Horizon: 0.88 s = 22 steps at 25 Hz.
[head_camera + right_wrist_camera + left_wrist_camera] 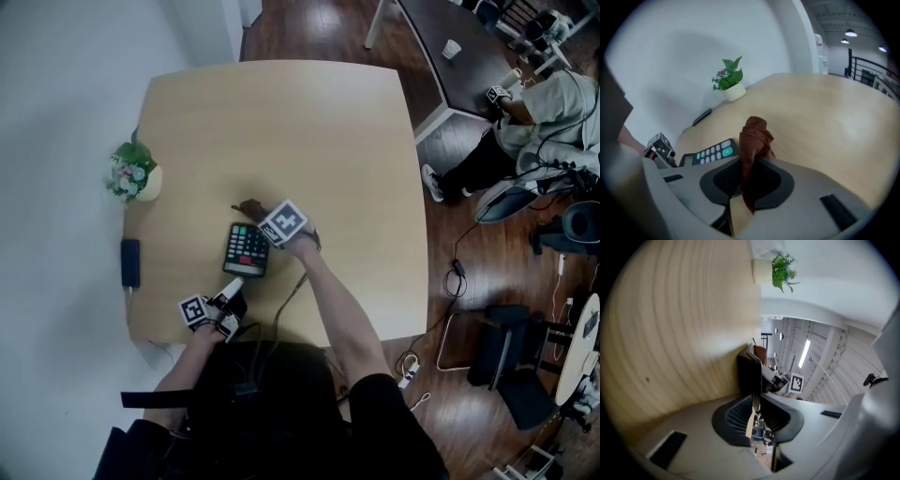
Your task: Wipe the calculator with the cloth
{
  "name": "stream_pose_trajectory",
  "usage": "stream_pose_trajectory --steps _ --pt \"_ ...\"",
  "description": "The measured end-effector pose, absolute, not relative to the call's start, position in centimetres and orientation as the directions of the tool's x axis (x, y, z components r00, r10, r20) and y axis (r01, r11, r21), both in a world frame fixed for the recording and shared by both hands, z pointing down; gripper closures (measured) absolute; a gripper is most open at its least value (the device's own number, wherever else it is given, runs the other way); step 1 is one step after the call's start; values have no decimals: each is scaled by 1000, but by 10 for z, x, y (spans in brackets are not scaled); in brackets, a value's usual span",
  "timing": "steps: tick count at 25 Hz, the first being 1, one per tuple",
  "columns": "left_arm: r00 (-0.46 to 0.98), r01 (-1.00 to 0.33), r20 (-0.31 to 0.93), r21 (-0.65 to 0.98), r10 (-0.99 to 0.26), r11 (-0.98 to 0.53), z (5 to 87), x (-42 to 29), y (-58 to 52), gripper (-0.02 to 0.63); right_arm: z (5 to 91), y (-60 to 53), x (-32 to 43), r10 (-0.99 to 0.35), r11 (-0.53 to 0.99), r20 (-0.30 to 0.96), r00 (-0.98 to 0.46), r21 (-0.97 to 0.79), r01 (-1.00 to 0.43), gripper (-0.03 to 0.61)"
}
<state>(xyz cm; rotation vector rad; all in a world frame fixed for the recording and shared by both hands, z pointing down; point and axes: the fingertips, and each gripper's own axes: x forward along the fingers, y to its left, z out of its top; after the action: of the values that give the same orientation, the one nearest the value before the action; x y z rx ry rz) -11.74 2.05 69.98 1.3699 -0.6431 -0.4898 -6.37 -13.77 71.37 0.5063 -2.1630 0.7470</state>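
Observation:
A black calculator (247,248) with grey and coloured keys lies flat on the pale wooden table (281,122). My right gripper (272,217) hangs over its far right corner, shut on a bunched brown cloth (248,206). In the right gripper view the cloth (754,136) sticks out between the jaws of the right gripper (749,161), just above the calculator (712,152). My left gripper (234,284) is at the calculator's near edge. Its jaws look shut in the left gripper view (754,397), with the calculator (749,371) edge-on right at their tips.
A small potted plant (134,173) and a slim black device (130,262) sit along the table's left edge. Beyond the table's right side are a dark desk (469,66), a seated person (544,112), chairs and floor cables.

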Motion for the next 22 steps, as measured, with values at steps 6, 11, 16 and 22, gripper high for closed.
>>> stream_pose_trajectory --steps 6,11,16,22 --pt "651 -149 158 986 -743 80 700 -188 -23 557 712 -74 -37 -87 520 703 -705 -572 -634 514" --pt "688 -296 214 955 -693 1 693 -201 -50 555 701 -43 -12 -299 312 608 -735 -666 -678 514" --pt "712 -317 207 947 -671 -44 689 -196 -58 540 672 -119 -11 -465 370 545 -698 -596 -713 514" --pt "714 -330 212 942 -667 -54 694 -189 -58 540 699 -154 -47 -375 349 583 -721 -632 -692 512"
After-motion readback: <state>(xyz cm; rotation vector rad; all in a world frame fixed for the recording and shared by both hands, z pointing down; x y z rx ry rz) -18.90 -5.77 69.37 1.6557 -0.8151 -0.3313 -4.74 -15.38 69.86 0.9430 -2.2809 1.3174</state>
